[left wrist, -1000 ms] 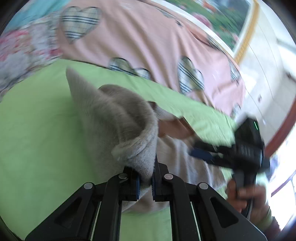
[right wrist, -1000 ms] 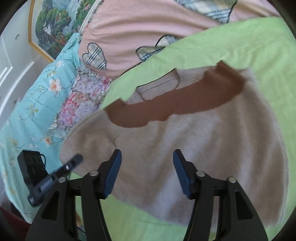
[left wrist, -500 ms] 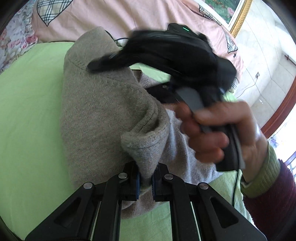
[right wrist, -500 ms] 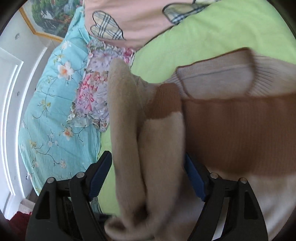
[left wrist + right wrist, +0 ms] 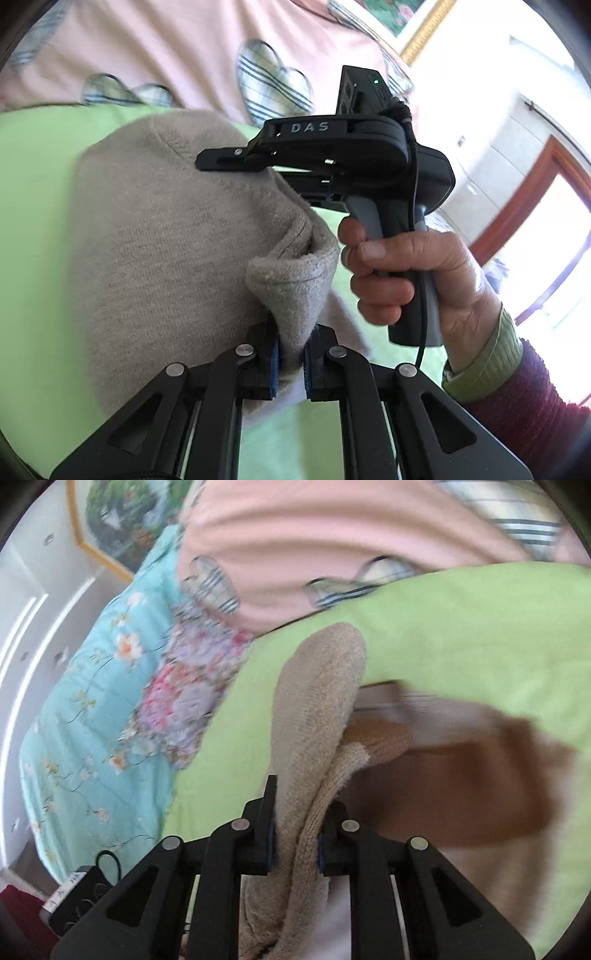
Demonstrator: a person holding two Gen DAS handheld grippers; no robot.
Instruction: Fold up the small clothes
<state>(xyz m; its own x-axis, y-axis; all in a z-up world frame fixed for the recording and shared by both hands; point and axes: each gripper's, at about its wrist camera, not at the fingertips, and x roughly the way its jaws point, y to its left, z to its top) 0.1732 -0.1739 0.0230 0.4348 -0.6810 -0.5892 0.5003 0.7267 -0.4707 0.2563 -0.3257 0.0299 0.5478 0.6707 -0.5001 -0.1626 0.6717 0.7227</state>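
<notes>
One beige sweater [image 5: 166, 251] w/ brown band, bunched on green sheet [image 5: 33, 192]; pink heart-print quilt [image 5: 166, 62] behind, floral blanket [image 5: 92, 686] at far side. L gripper [image 5: 291, 354] clamped narrow on a sweater fold. R gripper [image 5: 295, 845], in a hand [image 5: 413, 273], blocks the mid view; jaws closing, thick sweater fold pinched between pads.

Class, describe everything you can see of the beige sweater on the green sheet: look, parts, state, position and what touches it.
The beige sweater is a soft, fuzzy knit with a brown band across it and a ribbed edge. It lies partly on the green sheet, with one part lifted and folded over. The left gripper pinches a bunched edge of it. The right gripper is closing, a doubled fold of the knit pressed between its pads.
</notes>
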